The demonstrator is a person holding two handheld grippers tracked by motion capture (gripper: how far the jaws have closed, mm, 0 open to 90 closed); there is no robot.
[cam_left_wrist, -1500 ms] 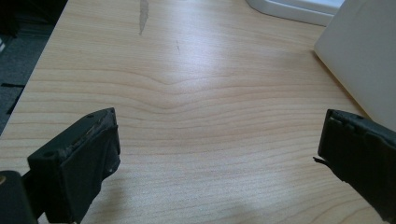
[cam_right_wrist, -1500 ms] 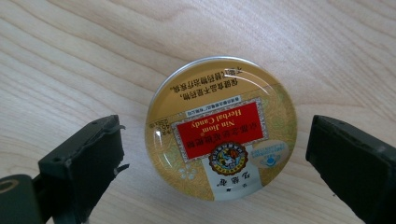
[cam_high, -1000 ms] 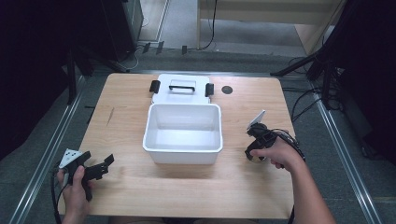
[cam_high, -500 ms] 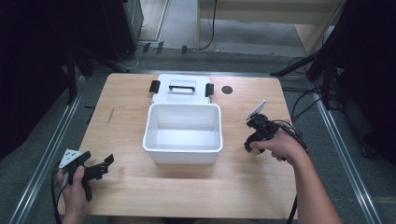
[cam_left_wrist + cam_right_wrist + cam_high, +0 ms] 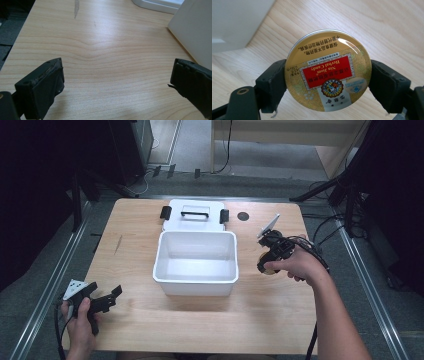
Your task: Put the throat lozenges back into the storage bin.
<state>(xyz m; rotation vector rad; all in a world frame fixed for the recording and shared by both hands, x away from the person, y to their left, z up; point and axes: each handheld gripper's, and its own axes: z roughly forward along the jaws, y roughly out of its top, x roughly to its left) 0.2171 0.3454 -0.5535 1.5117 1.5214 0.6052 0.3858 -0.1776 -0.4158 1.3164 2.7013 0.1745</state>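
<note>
Candy tin (image 5: 328, 71), round and gold with a red label, is the thing in hand. From left to right: the left gripper (image 5: 102, 301) rests near the bench's (image 5: 280, 320) front left corner, jaws wide apart and holding nothing. An open white bin (image 5: 196, 262) sits mid-bench, its lid (image 5: 194, 214) behind it. Right of the bin, the right gripper (image 5: 270, 260) clamps the tin by its rim. Probably the tin goes into the bin; it should stay level and clear the bin's wall.
</note>
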